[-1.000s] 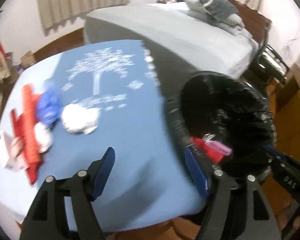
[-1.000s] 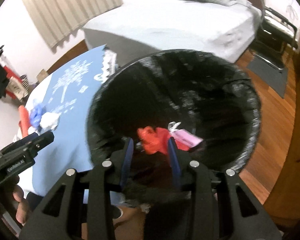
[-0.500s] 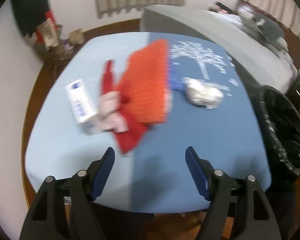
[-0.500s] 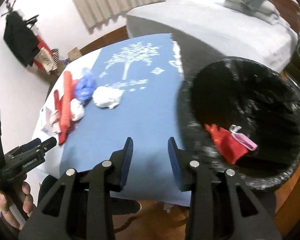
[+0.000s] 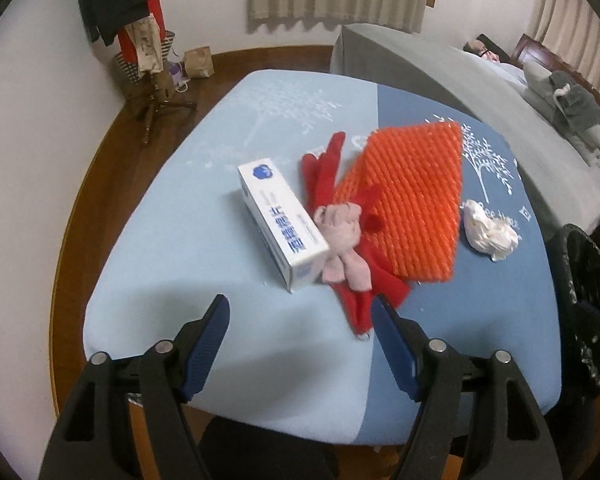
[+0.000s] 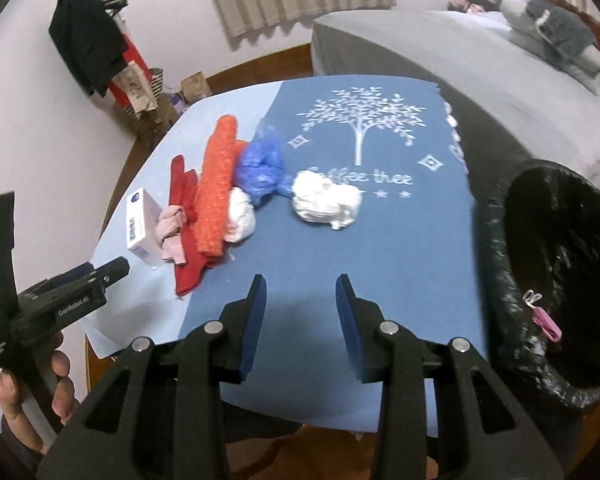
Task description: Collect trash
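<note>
Both tongs, left tongs (image 5: 300,328) and right tongs (image 6: 300,300), hang open and empty over the bench (image 5: 172,280); the white carton (image 5: 282,226) lies nearest the left, long axis pointing away.

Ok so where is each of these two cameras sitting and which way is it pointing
Left wrist: sits on the left gripper, looking down over the table at the white box, red cloth and orange netting; its own open fingers show.
Right wrist: sits on the right gripper, looking down across the table toward the white wad, with the black bin at right; its open fingers, the left gripper and the hand holding it show.
Shared: table, box, netting, red cloth, white wad, bin, bed.
</note>
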### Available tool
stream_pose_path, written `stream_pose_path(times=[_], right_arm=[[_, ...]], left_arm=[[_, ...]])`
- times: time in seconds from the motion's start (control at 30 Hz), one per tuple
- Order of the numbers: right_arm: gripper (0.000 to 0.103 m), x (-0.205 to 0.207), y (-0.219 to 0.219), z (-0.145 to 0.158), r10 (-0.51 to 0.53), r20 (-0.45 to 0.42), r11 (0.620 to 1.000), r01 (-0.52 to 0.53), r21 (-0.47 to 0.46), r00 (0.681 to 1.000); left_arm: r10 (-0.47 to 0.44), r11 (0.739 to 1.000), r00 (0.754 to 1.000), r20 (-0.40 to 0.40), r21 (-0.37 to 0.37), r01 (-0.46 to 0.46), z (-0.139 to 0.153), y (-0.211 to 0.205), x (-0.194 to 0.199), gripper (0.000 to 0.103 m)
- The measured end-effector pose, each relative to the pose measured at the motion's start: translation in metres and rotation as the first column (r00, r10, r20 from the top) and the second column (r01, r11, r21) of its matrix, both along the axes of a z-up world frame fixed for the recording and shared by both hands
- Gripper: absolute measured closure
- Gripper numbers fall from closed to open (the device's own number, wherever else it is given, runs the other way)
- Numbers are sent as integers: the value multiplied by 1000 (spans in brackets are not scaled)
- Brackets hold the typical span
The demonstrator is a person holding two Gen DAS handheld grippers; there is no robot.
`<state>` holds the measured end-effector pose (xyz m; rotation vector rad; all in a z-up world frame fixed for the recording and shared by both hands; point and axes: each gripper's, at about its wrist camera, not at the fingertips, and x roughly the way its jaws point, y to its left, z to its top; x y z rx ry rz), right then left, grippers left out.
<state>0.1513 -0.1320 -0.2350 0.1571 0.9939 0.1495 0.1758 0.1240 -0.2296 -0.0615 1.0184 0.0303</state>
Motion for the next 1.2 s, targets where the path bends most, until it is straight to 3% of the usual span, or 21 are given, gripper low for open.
stream_pose_path(times=[0.47,0.53,0.6,0.67,1.2], right_arm=[[67,32,39,-21,66,-25,998,-66,4,997],[67,36,46,-22,79,-22,997,-79,7,997],[67,41,51,-22,88,-21,996,-87,10,996],[67,45,57,-22,98,-18,995,-98,14,995],[67,79,83,-40,125,-40,992,-124,40,991]], left_arm=[[-2,1000,999,-32,-1,1,-22,9,39,32],[-7,1000,999,-37,-6,7,-24,11,40,42],[-29,999,998,-53,-28,28,-27,13,42,59],[-49,998,997,-57,-36,47,-29,14,41,67],[-78,996,996,-32,-46,77,-17,23,28,69]])
